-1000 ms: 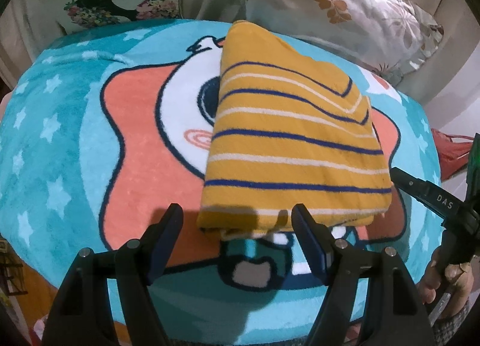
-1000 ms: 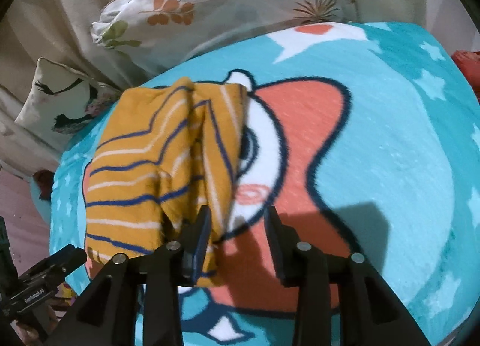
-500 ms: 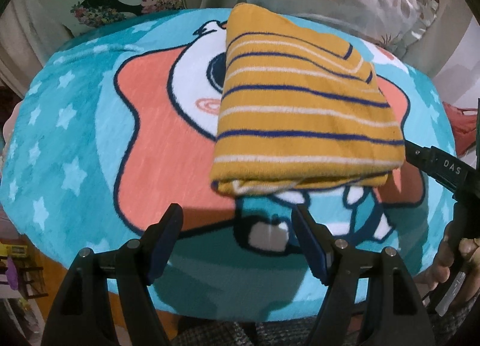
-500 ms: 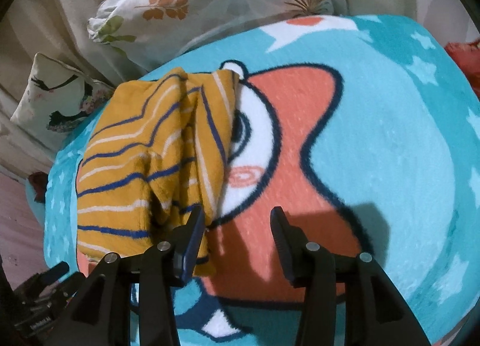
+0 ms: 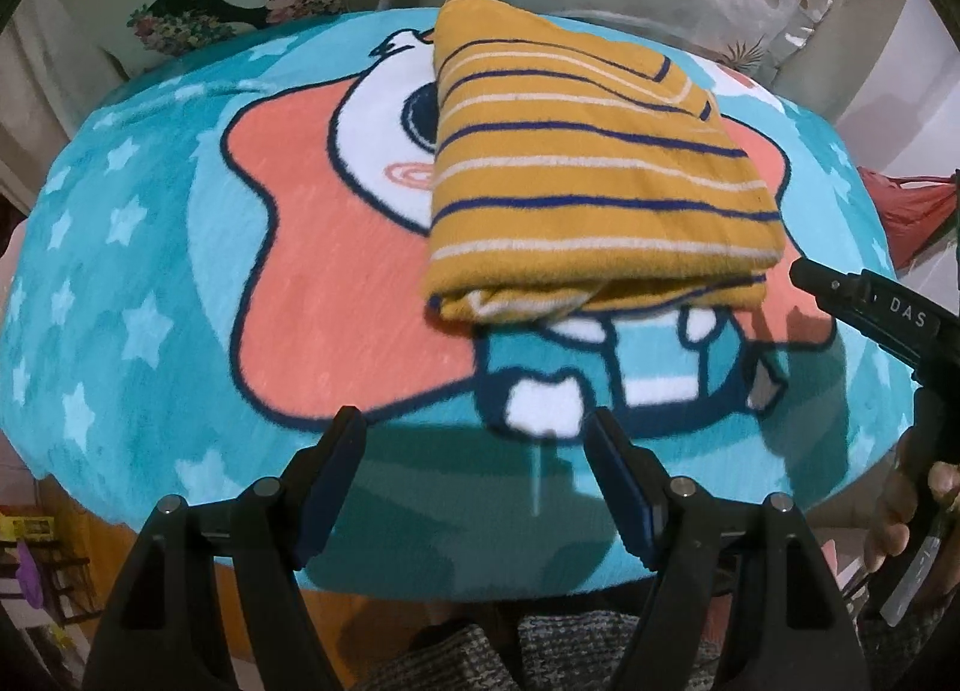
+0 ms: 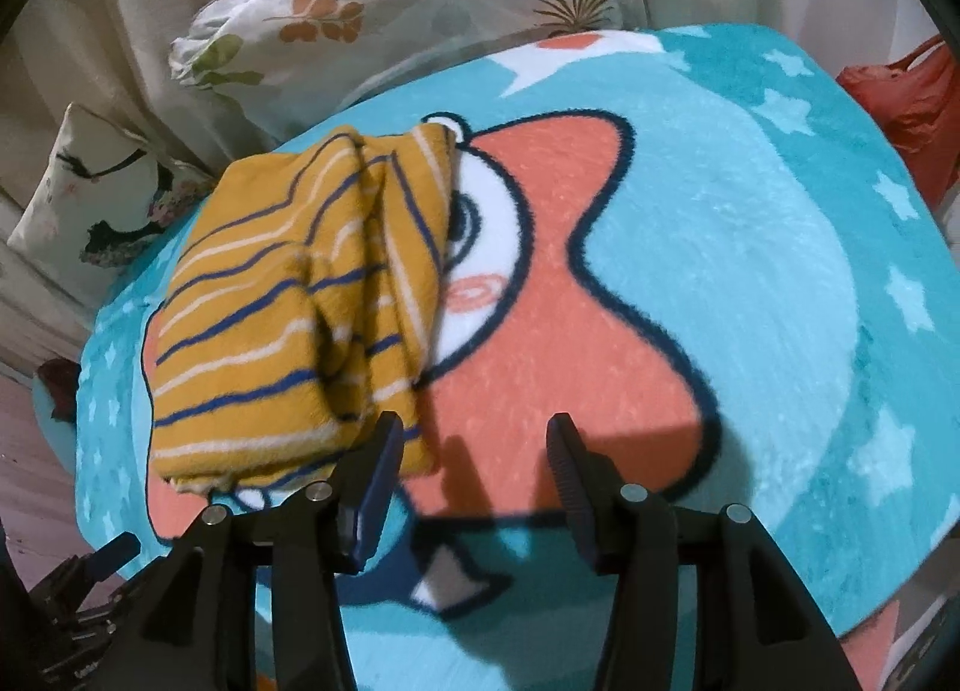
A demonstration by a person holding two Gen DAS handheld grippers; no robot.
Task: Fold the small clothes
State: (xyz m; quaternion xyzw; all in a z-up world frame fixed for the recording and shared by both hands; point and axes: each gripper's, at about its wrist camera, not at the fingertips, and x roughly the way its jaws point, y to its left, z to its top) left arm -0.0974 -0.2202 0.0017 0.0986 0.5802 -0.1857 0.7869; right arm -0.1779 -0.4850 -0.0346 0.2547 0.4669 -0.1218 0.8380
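Lying in a thick, layered bundle on the teal cartoon blanket (image 5: pixel 150 283), the yellow striped garment (image 5: pixel 594 193) covers one side of the big orange star and part of its white face. By the look of it the folding of this piece is as good as done: the edges are stacked, though the near corner in the right wrist view bulges a little. Neither tool touches it. The left gripper (image 5: pixel 474 481) hangs over the blanket on the near side of the garment, jaws spread wide with nothing between them. The right gripper (image 6: pixel 474 481) sits just beside the garment's near corner, one finger overlapping it in the view, and its jaws are opening with only blanket between them.

My guess is the next move calls for either a light press to flatten that bulging corner, or lifting the bundle aside to make room for another piece. Floral pillows (image 6: pixel 396 13) lie beyond the garment.

On the right gripper's body, seen from the left wrist camera, the letters "DAS" are legible; no other writing can be read.
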